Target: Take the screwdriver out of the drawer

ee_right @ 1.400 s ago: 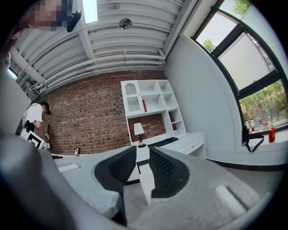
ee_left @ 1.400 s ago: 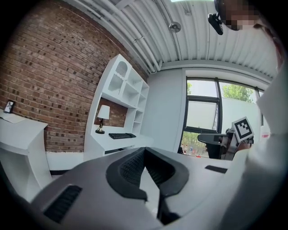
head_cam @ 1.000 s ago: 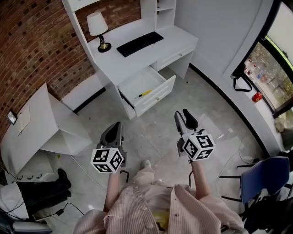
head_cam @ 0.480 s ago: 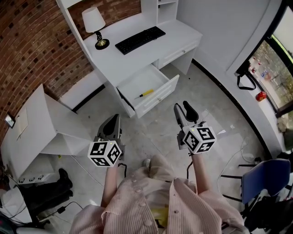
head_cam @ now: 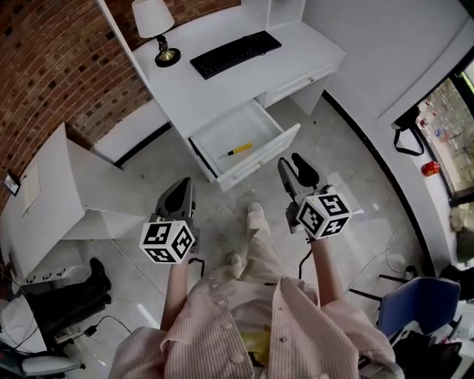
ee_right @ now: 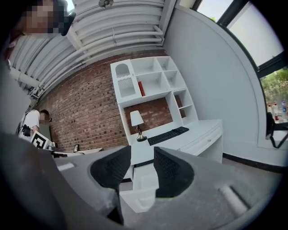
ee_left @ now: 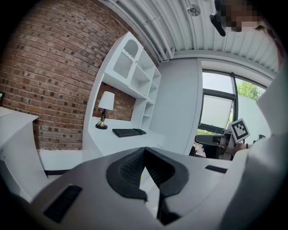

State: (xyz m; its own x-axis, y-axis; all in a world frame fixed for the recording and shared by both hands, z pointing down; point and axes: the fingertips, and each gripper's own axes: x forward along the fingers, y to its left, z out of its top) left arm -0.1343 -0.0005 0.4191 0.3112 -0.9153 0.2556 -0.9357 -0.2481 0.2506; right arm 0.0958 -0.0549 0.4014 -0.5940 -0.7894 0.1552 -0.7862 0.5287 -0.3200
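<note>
A yellow-handled screwdriver [head_cam: 238, 150] lies inside the open white drawer [head_cam: 222, 132] under the desk. Both grippers hover over the floor short of the drawer, pointing toward it. My left gripper [head_cam: 180, 188] is in front of the drawer's left corner, and its pads meet at the tips [ee_left: 145, 150] with nothing held. To the right, just off the drawer front, my right gripper [head_cam: 295, 165] is open; its jaws [ee_right: 142, 155] have just been opening and nothing is between them. The drawer [ee_right: 137, 188] shows through that gap, but the screwdriver is hidden there.
The white desk [head_cam: 296, 52] carries a black keyboard [head_cam: 235, 53] and a lamp [head_cam: 154, 22]. A white cabinet [head_cam: 52, 200] stands at the left by the brick wall. Black boots [head_cam: 78, 296] and cables lie at lower left, and a blue chair [head_cam: 415, 311] is at lower right.
The person has stepped toward the desk, so both grippers are nearer the open drawer. The gap between the right gripper's jaws looks slightly wider.
</note>
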